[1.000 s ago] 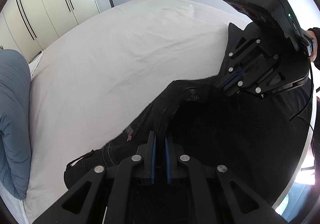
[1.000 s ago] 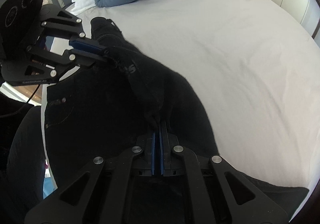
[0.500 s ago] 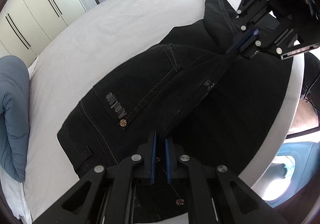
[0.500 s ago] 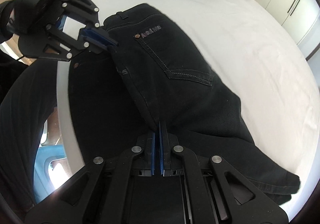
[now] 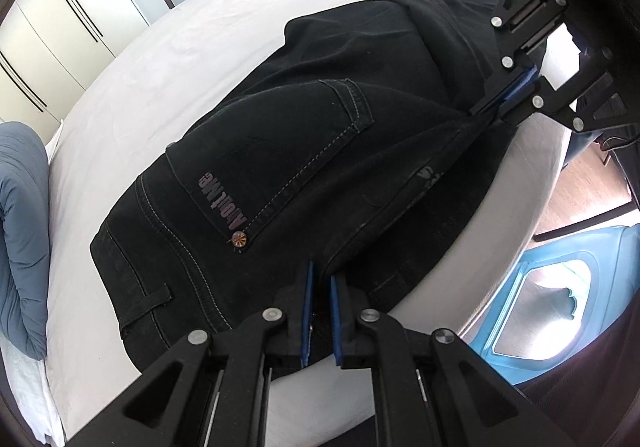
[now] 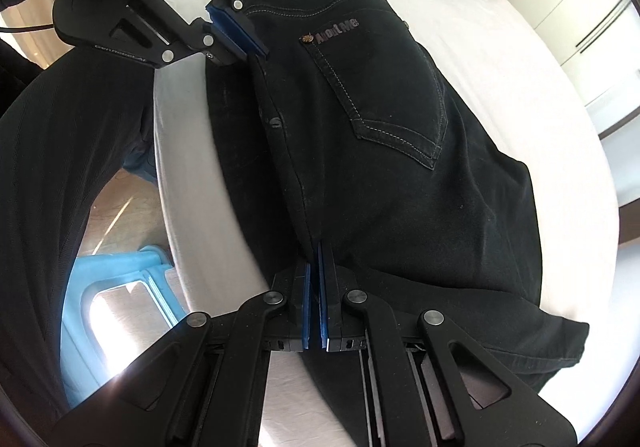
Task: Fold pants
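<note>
Left wrist view: both tongs, left (image 5: pixel 319 311) and right (image 5: pixel 505 97), apparently pinch black denim pants' (image 5: pixel 304 151) fold at 6 and 2 o'clock; next, lay it flat.

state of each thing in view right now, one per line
black denim pants: folded over, back pocket up, lying on the bed
left gripper: shut on the pants' edge
right gripper: shut on the pants' edge
white bed sheet: spread flat
blue-grey pillow: lying at the bed's edge

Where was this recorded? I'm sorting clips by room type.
Most likely a bedroom. The black pants lie on a bed with a white sheet, a blue-grey pillow or duvet sits at its edge, and tall wardrobe doors line the wall behind.
</note>
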A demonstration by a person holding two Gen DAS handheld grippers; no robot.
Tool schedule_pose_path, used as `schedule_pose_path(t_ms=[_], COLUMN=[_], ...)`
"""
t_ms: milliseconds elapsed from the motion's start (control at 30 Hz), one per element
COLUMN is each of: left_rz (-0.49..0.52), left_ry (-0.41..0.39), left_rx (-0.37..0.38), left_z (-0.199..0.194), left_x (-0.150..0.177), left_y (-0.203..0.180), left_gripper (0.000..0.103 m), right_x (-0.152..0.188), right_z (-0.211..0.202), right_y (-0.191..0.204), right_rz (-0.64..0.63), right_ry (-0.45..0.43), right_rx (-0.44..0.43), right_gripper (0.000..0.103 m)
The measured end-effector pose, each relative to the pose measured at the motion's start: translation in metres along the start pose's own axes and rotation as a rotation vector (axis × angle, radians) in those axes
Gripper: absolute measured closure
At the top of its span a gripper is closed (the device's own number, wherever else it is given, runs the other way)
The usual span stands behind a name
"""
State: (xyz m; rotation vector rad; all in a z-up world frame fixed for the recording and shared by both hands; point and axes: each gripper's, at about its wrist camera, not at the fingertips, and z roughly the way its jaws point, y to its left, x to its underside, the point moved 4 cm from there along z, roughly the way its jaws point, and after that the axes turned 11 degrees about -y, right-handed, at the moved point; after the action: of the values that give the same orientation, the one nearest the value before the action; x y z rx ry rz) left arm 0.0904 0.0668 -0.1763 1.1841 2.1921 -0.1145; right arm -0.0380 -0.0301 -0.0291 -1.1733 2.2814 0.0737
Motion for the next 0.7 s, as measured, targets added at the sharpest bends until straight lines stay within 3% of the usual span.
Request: schedule_pose_path(t_ms=[233,433,700], left_rz=[0.005,-0.002,-0.055], left_ry=[-0.002,0.006,-0.003], left_rx=[0.024,0.024,0.016], left_z=[-0.013,-0.002,0.018], left_x=[0.017,0.019,0.026], left_y=[0.001,0.005,0.01], left_gripper=[0.095,0.095,0.09], right_x=[-0.009,-0.001,0.001], right_z=[-0.004,-0.002,0.016], right_y=[0.018,0.028,0.018], right_rz=[-0.037,-0.06,0.002], right_ry=[0.005,0.024,0.03], right_rx=[0.03,0.048,0.046], right_gripper=[0.101,0.101,0.101])
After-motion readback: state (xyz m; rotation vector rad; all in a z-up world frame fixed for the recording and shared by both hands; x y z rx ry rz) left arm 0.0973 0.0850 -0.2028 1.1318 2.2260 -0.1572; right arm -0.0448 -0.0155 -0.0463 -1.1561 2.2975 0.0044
